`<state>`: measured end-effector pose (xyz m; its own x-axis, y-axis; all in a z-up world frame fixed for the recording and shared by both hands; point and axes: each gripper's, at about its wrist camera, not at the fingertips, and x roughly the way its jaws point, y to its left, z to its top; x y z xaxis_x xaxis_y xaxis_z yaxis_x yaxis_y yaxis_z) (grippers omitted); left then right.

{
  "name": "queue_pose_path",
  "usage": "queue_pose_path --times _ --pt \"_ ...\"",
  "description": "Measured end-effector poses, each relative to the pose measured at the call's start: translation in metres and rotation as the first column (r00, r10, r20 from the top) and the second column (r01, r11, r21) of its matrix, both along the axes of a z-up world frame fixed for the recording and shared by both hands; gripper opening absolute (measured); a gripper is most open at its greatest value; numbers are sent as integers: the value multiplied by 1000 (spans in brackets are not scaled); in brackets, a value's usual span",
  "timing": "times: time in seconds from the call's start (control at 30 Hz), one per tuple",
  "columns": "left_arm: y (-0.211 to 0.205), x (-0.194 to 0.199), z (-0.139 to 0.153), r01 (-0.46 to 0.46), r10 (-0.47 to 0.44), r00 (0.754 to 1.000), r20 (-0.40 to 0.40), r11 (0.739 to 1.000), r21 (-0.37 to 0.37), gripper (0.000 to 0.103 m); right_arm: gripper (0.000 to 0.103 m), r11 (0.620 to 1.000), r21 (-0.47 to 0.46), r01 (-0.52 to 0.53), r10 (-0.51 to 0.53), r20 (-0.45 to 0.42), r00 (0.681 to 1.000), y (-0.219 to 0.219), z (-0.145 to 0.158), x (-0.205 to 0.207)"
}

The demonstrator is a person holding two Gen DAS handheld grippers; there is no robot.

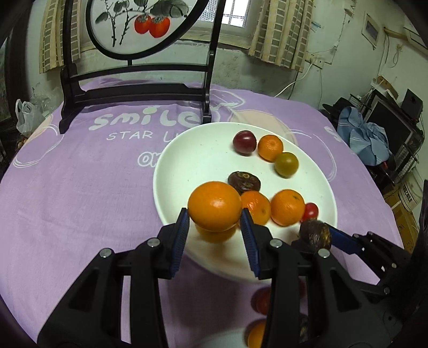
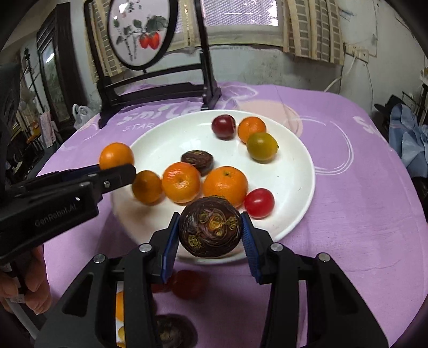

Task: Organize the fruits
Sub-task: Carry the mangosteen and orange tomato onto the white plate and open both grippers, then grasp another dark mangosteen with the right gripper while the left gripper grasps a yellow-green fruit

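Plate (image 2: 302, 187) on tablecloth (image 2: 347, 241), fruits in plate, framed screen (image 2: 149, 88) behind plate, plastic bag (image 2: 81, 113) left of screen, more fruit (image 2: 187, 285) on cloth before plate.

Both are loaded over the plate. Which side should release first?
Probably the right hand-held gripper: its dark brown wrinkled fruit hangs over bare white plate. The left hand-held gripper holds its orange tangerine above another fruit.

A purple printed cloth (image 1: 80, 187) covers the bench. At top centre stands a dark-framed painted screen (image 1: 139, 26); behind it, checked curtains (image 1: 281, 34) flank a bright window (image 1: 235, 13).
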<state>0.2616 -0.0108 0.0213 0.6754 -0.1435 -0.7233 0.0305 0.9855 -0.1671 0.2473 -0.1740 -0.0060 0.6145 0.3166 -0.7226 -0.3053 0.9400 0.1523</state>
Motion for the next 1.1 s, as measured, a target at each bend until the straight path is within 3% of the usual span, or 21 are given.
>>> queue_pose_path --times 0.03,0.07,0.13,0.63,0.9,1.1 --pt "0 2 -1 -2 2 1000 -3 1000 -8 45 55 1000 5 0 0 3 1000 -1 0 0" --pt "0 3 -1 -8 8 1000 0 1000 -14 61 58 1000 11 4 -4 8 1000 -3 0 -1" --pt "0 -1 2 -34 34 999 36 999 15 67 63 1000 25 5 -5 23 1000 -8 4 -5" --pt "7 -87 9 9 -11 998 55 1000 26 78 63 1000 27 2 -3 30 1000 -30 22 -53" --pt "3 -128 -10 32 -34 999 28 998 51 79 63 999 -47 -25 26 30 999 -37 8 -103" --pt "12 -136 -20 30 -30 999 11 999 16 79 63 988 -126 -90 91 -1 996 -29 -5 -127"
